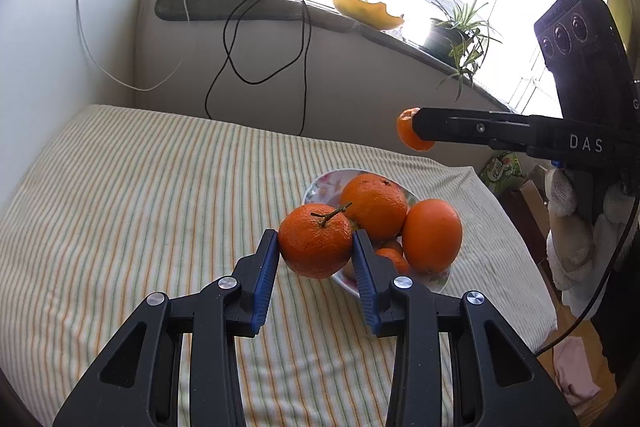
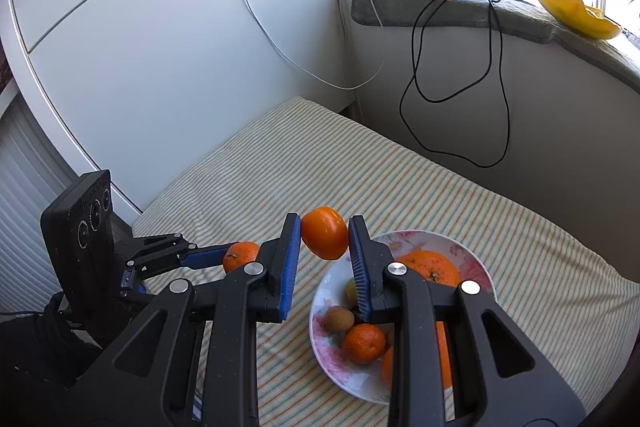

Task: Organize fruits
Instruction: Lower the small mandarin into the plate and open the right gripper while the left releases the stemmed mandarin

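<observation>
Both grippers carry a fruit above the striped surface beside the fruit plate, midway through the sorting step.

The left gripper [image 1: 316,247] has its jaws closed on a stemmed mandarin [image 1: 315,241], held just short of the near rim of the flowered plate [image 1: 320,183]; the right gripper [image 2: 324,239] has its jaws drawn narrow on a smaller smooth orange fruit [image 2: 325,233], which hangs over the cloth just left of the plate. Past the left jaws, two large oranges [image 1: 374,209] fill the plate; below the right jaws lie a small mandarin [image 2: 363,343] and a brown fruit [image 2: 339,319]. The next move probably calls for setting each fruit down on a chosen spot. Bare striped surface [image 1: 140,187] spreads left of both jaws; its right edge, beyond the plate, drops toward the floor.
</observation>
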### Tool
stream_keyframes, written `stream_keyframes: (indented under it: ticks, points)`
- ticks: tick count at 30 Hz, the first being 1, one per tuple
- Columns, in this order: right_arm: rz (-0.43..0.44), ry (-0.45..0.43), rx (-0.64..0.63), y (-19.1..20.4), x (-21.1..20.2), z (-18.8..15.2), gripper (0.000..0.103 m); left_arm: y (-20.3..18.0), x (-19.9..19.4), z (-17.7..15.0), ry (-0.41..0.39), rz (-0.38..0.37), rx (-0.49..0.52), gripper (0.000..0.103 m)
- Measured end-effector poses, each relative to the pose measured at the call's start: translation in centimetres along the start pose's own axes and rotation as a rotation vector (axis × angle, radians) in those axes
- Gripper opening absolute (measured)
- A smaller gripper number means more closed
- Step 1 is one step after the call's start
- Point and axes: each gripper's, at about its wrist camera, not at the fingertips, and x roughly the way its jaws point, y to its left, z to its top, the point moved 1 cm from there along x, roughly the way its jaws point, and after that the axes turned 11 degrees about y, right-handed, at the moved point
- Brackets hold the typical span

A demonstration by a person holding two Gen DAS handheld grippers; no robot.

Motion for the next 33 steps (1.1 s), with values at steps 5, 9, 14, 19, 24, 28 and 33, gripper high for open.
stream_keyframes:
  ticks: [5,9,14,19,24,28,33]
  points:
    - [-0.028,0.007,0.020,-1.2,-0.4,-2.1,0.026,-0.8,1.2,0.9,0.017,0.006,0.025,0.035]
    - [-0.044,0.013,0.022,-1.6,-0.3,-3.1,0.026,-1.4,2.2,1.7,0.029,0.020,0.050,0.035]
    - [-0.056,0.020,0.015,-1.9,0.2,-3.9,0.026,-1.8,3.4,2.5,0.042,0.023,0.062,0.035]
    - [-0.064,0.040,-0.001,-2.0,1.1,-4.4,0.026,-1.9,5.0,3.3,0.063,0.023,0.064,0.035]
    - [-0.092,0.054,-0.034,-1.8,1.9,-4.8,0.026,-1.8,6.0,3.8,0.077,0.024,0.063,0.035]
    - [-0.120,0.061,-0.063,-1.6,2.3,-5.0,0.026,-1.8,6.4,4.0,0.083,0.027,0.071,0.035]
    - [-0.120,0.070,-0.073,-1.7,2.8,-5.3,0.026,-2.1,6.8,4.0,0.092,0.032,0.078,0.035]
